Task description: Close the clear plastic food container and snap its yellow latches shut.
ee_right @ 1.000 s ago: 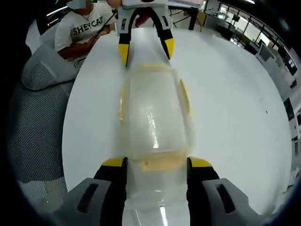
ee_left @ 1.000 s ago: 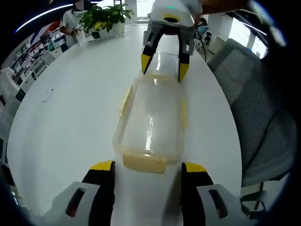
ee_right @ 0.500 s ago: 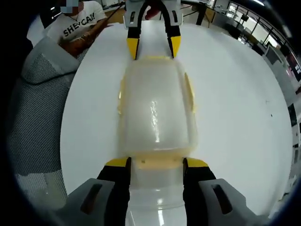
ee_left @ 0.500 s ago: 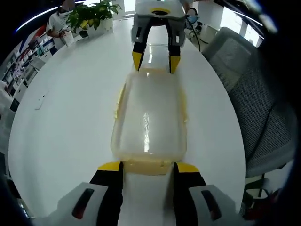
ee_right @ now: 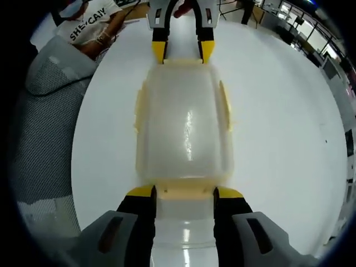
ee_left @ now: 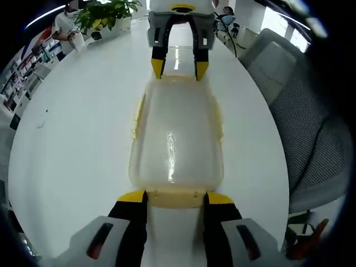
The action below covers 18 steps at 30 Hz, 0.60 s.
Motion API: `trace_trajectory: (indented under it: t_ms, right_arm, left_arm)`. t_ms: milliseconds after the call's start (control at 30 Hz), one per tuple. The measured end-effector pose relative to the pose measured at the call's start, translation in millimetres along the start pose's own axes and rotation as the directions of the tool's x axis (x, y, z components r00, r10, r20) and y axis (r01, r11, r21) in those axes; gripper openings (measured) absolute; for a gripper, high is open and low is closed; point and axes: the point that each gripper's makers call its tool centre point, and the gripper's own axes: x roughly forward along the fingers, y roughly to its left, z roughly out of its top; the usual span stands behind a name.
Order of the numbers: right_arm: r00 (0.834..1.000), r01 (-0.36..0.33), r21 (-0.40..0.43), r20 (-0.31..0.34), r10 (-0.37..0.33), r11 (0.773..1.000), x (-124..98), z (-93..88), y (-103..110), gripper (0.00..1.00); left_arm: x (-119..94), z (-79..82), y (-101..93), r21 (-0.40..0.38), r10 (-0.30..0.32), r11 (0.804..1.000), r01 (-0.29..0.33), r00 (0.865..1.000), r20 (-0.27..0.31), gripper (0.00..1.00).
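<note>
The clear plastic container point(ee_left: 175, 139) lies lengthwise on the white table point(ee_left: 72, 144) with its lid on. Yellow side latches point(ee_left: 135, 114) run along both long edges. In the left gripper view my left gripper point(ee_left: 176, 197) has its jaws against both sides of the near yellow end latch point(ee_left: 175, 199). My right gripper point(ee_left: 179, 69) meets the far end. In the right gripper view the same container point(ee_right: 186, 133) lies before me. My right gripper point(ee_right: 184, 193) hugs its near end latch point(ee_right: 184, 192), and the left gripper point(ee_right: 182, 53) is at the far end.
A grey mesh chair point(ee_left: 300, 128) stands beside the table's edge and appears again in the right gripper view point(ee_right: 44, 128). A potted plant point(ee_left: 103, 14) sits at the table's far end. A seated person point(ee_right: 92, 28) is beyond the table.
Both grippers have narrowed their jaws and moved in onto the container's two end latches. The container now sits straight between them.
</note>
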Motion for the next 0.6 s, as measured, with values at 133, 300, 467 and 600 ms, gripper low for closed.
trace_trajectory:
  t_ms: [133, 300, 467, 600]
  right_arm:
    - [1.000, -0.008, -0.035, 0.014, 0.008, 0.999, -0.3, 1.5, 0.1, 0.39]
    - [1.000, -0.009, -0.034, -0.003, 0.009, 0.999, 1.4, 1.8, -0.9, 0.39]
    - [0.999, -0.020, -0.043, -0.034, 0.019, 0.999, 1.5, 2.0, -4.1, 0.38]
    - [0.995, -0.021, -0.055, -0.099, 0.015, 0.998, 2.1, 3.1, -3.7, 0.37]
  left_arm:
    - [0.3, 0.5, -0.3, -0.003, 0.001, 1.000, -0.001, 1.000, -0.010, 0.34]
    - [0.7, 0.9, -0.8, 0.003, 0.000, 1.000, 0.000, 0.999, -0.041, 0.35]
    - [0.6, 0.0, -1.1, -0.013, 0.008, 1.000, -0.008, 0.999, -0.033, 0.35]
    - [-0.4, 0.3, -3.2, -0.015, 0.013, 1.000, -0.013, 0.999, -0.035, 0.34]
